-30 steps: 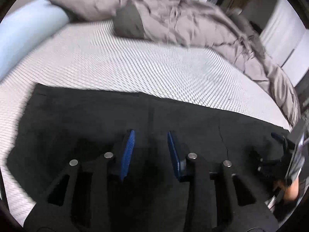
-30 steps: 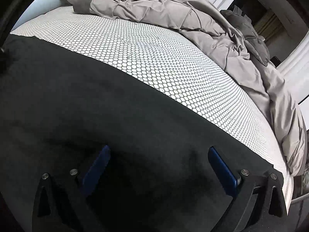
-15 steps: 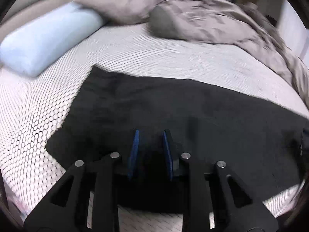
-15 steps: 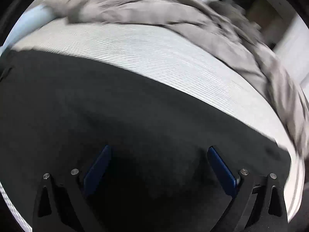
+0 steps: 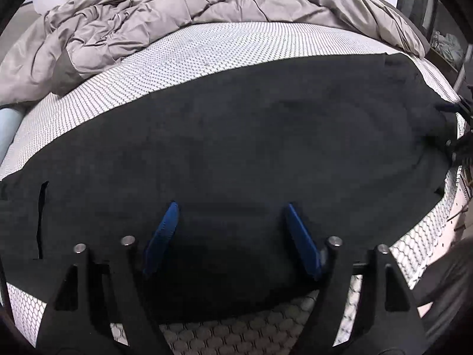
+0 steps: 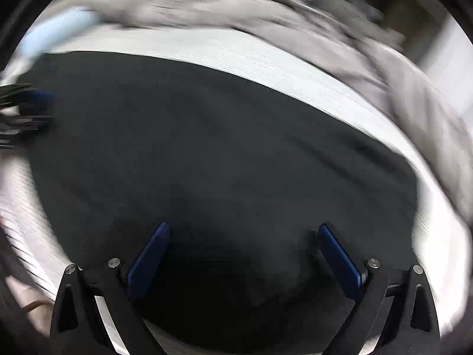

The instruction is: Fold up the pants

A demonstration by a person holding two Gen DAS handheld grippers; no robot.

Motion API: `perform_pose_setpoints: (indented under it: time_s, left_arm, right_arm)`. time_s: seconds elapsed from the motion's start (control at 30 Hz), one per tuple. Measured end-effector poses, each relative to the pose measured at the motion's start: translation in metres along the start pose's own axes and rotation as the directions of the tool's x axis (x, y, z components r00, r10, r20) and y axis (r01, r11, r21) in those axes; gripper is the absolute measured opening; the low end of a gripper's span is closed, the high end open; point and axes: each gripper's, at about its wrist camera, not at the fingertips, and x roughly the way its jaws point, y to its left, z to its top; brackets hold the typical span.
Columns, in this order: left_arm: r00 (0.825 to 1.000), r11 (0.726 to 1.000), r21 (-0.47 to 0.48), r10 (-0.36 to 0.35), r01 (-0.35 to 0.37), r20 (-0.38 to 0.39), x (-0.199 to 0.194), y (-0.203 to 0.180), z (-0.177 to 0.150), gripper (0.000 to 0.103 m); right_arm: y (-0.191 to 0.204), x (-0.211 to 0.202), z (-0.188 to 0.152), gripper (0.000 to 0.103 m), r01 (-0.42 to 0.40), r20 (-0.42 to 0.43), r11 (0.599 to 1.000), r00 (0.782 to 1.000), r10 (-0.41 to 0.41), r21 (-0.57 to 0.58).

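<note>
The black pants [image 5: 251,153] lie spread flat on the bed [image 5: 207,47], filling the middle of the left wrist frame from the left edge to the right. The left gripper [image 5: 230,230] sits at the bottom centre over the near edge of the pants, its blue pads wide apart with only cloth beneath them. A crumpled grey comforter [image 5: 147,20] is heaped across the top of the frame. The right wrist view is blurred: the right gripper [image 6: 241,251] at the bottom centre is likewise spread wide above the dark fabric, and the left gripper shows at the left edge
</note>
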Motion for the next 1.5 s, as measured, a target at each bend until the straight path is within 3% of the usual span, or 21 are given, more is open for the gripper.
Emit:
perform_pose_setpoints:
  time_s: [0.17,0.23,0.3,0.33,0.4,0.47,0.57,0.6,0.7,0.77,0.8,0.87,0.97,1.1,1.17,1.2,1.23,1.3,1.37,1.43,1.5]
  left_arm:
    - [0.999,0.996,-0.076,0.040,-0.037,0.030,-0.012,0.004,0.001,0.080]
    - [0.996,0.997,-0.073,0.015,-0.008,0.090,-0.024,-0.011,0.010,0.080]
    - [0.988,0.996,-0.035,-0.073,0.078,0.140,-0.031,-0.037,0.016,0.080]
    - [0.984,0.994,-0.016,-0.106,0.110,0.146,-0.032,-0.049,0.018,0.081]
    - [0.976,0.985,0.032,-0.172,0.170,0.132,-0.028,-0.077,0.021,0.081]
    - [0.972,0.975,0.084,-0.213,0.206,0.094,-0.019,-0.107,0.020,0.081]
    - [0.980,0.970,0.155,-0.194,0.185,0.048,-0.006,-0.135,0.011,0.081]
    - [0.982,0.972,0.163,-0.179,0.168,0.056,-0.004,-0.141,0.007,0.083]
    - [0.976,0.971,0.123,-0.212,0.204,0.057,-0.003,-0.136,0.002,0.085]
    - [0.969,0.968,0.089,-0.240,0.235,0.048,-0.003,-0.130,-0.001,0.085]
    - [0.967,0.966,0.080,-0.249,0.245,0.049,-0.005,-0.126,-0.002,0.085]
    - [0.963,0.964,0.048,-0.263,0.261,0.050,-0.010,-0.114,-0.002,0.085]
    - [0.963,0.965,-0.048,-0.255,0.260,0.088,-0.025,-0.077,0.002,0.085]
    - [0.977,0.969,-0.165,-0.162,0.184,0.139,-0.041,-0.016,0.000,0.085]
    - [0.982,0.962,-0.233,-0.110,0.144,0.154,-0.049,0.016,-0.007,0.085]
    - [0.983,0.953,-0.275,-0.085,0.127,0.162,-0.053,0.037,-0.011,0.085]
    - [0.984,0.944,-0.310,-0.064,0.115,0.169,-0.058,0.056,-0.015,0.085]
    - [0.983,0.920,-0.383,-0.012,0.082,0.182,-0.068,0.093,-0.027,0.085]
    - [0.979,0.892,-0.450,0.048,0.047,0.196,-0.077,0.128,-0.043,0.085]
    - [0.980,0.870,-0.491,0.056,0.047,0.192,-0.082,0.152,-0.057,0.085]
    - [0.981,0.858,-0.510,0.048,0.056,0.188,-0.086,0.168,-0.069,0.085]
  right_arm:
    - [-0.129,-0.004,-0.066,0.101,0.037,-0.018,0.932,0.999,-0.032,0.362]
    - [-0.154,-0.016,-0.082,0.101,-0.005,0.034,0.897,0.999,-0.011,0.441]
    - [-0.184,-0.024,-0.105,0.101,-0.147,0.119,0.806,0.988,0.095,0.573]
    - [-0.191,-0.026,-0.112,0.101,-0.215,0.162,0.751,0.976,0.145,0.624]
    - [-0.217,-0.025,-0.135,0.100,-0.387,0.285,0.580,0.922,0.264,0.717]
    - [-0.233,-0.021,-0.146,0.092,-0.505,0.387,0.470,0.861,0.329,0.724]
    - [-0.242,-0.001,-0.145,0.086,-0.572,0.443,0.369,0.812,0.381,0.732]
    - [-0.244,0.007,-0.141,0.085,-0.586,0.446,0.360,0.799,0.403,0.726]
    - [-0.246,0.019,-0.124,0.077,-0.579,0.456,0.384,0.810,0.368,0.719]
    - [-0.247,0.027,-0.113,0.047,-0.558,0.461,0.381,0.828,0.320,0.737]
    - [-0.249,0.032,-0.105,0.038,-0.534,0.446,0.396,0.844,0.297,0.747]
    - [-0.221,0.027,-0.085,0.021,-0.478,0.415,0.459,0.878,0.236,0.749]
    - [-0.201,-0.009,-0.054,0.017,-0.427,0.430,0.575,0.892,0.141,0.698]
    - [-0.152,-0.066,-0.008,0.016,-0.469,0.525,0.680,0.839,0.143,0.564]
    - [-0.108,-0.090,0.025,0.017,-0.507,0.565,0.732,0.800,0.203,0.456]
    - [-0.086,-0.098,0.036,0.017,-0.561,0.588,0.729,0.762,0.271,0.391]
    - [-0.056,-0.103,0.052,0.017,-0.639,0.599,0.711,0.703,0.385,0.293]
    - [0.010,-0.102,0.079,0.029,-0.735,0.528,0.667,0.618,0.582,0.125]
    - [0.070,-0.093,0.095,0.071,-0.796,0.376,0.605,0.565,0.734,0.015]
    - [0.114,-0.092,0.095,0.071,-0.783,0.249,0.616,0.582,0.774,-0.086]
    - [0.135,-0.100,0.085,0.071,-0.714,0.184,0.674,0.648,0.739,-0.191]
